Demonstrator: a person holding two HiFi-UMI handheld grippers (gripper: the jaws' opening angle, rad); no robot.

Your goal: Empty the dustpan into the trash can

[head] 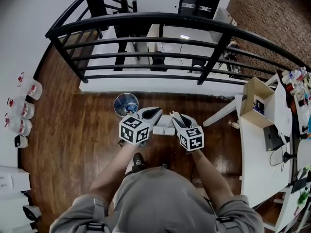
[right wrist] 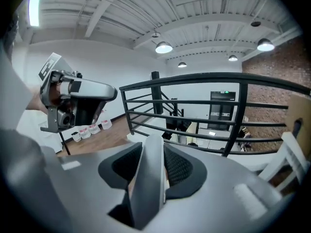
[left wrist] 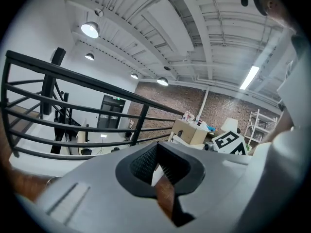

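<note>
R gripper (right wrist: 151, 152) jaws clamped on grey dustpan handle (right wrist: 148, 193); L gripper (left wrist: 156, 165) jaws shut, empty, near trash can (head: 126, 104) on wood floor (head: 73, 130).

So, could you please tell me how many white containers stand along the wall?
4 white containers, in a row on the floor against the left wall; others may be hidden.

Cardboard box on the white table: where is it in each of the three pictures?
Head view: box at right, on the table.
Left gripper view: box right of centre, beyond the railing.
Right gripper view: a tan sliver at the far right edge, probably the box.
Shared landmark: the black railing, in all three.
</note>
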